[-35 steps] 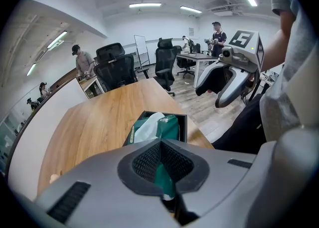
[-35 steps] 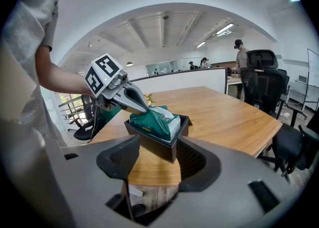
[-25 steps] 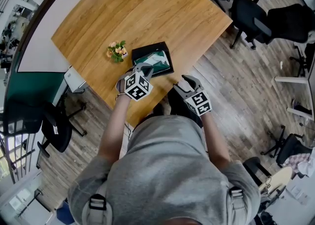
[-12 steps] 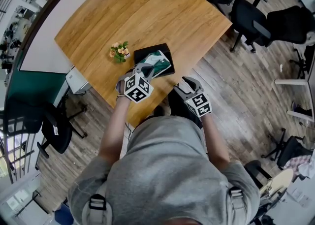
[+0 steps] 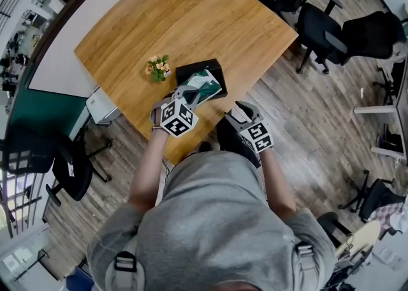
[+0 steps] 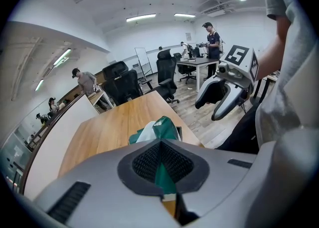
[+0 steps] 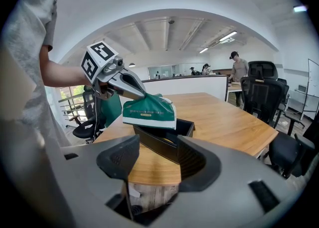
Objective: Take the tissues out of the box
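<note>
**One pack on its way out of the box**

One small pot of flowers (image 5: 157, 67), pale blooms and green leaves, stands near the desk's (image 5: 159, 16) near edge; it has no part in the job. Just to its right, the left gripper (image 5: 185, 94) has its fingers pinched tight on a corner of the tissue pack (image 7: 149, 111), a soft pillow of crinkly green film with a white band along one side. The pack hangs tilted over the open mouth of the box (image 7: 164, 139), a stiff, matte black, straight-walled rectangle close to the desk's near edge. Whether the pack's low end is clear of the rim I cannot tell.

By my judgement the lifting-out step is in hand. The next move calls for a steady upward draw until the pack is clear, then a spot on the smooth wood-grain top to set it down.

Off the desk's near edge, the right gripper (image 5: 239, 107) holds its fingers wide apart with nothing between them, free to steady the box.
</note>
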Available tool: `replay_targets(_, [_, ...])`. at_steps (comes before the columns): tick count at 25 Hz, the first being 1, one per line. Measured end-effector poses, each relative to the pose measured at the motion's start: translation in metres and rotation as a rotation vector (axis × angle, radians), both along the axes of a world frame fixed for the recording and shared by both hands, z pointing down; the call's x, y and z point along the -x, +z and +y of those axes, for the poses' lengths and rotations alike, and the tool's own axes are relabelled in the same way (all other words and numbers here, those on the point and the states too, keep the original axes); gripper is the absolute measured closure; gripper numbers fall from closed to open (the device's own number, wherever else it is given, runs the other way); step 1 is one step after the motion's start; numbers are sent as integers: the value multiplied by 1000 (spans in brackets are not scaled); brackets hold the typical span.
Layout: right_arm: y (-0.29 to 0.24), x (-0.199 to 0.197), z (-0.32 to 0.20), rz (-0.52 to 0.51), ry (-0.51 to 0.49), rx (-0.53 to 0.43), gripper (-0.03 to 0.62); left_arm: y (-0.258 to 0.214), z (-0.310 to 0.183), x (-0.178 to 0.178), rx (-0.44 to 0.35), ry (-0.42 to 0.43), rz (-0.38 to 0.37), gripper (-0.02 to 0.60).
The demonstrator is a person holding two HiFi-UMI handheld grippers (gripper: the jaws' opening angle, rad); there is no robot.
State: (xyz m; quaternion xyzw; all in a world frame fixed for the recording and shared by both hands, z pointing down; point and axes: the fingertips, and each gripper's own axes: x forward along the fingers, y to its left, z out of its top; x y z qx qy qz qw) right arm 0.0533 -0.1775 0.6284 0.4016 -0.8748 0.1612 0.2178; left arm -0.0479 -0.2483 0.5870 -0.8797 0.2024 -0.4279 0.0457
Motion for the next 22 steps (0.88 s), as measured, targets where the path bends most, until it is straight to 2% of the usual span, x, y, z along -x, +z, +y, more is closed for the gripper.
replay_targets(22, [-6, 26, 36, 1, -9, -38, 359, -12, 51, 29, -29, 0, 11, 563])
